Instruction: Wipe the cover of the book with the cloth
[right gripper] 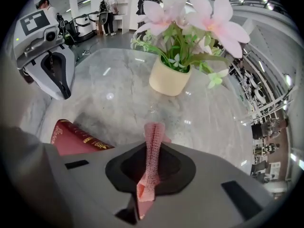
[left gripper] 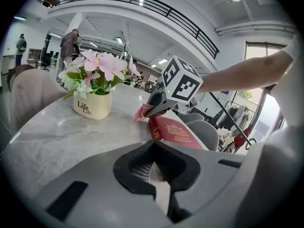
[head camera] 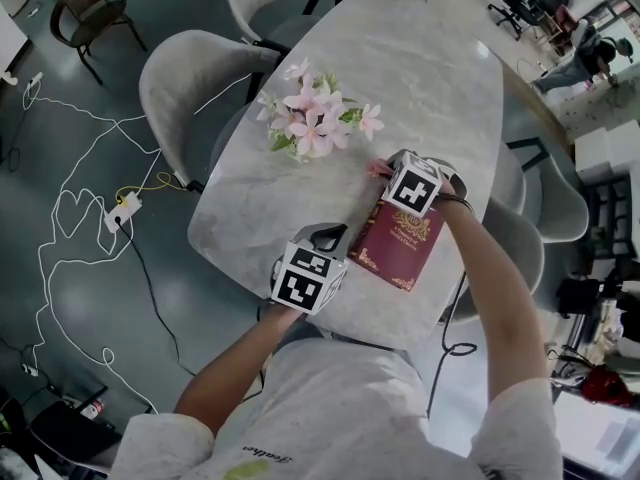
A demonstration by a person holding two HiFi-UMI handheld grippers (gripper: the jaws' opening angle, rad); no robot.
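The red book (head camera: pixel 402 240) lies flat by the near right rim of the marble table (head camera: pixel 420 58), its closest corner almost at the edge; the right tool (right gripper: pixel 152 148) is clamped on the pink cloth (right gripper: pixel 155 131) at the book's far end. The left tool (left gripper: pixel 153 145) is closed together and empty, at the near rim just beside the book's left corner; the flower pot (head camera: pixel 312 118) stands near beyond the cloth, with bare marble past it.
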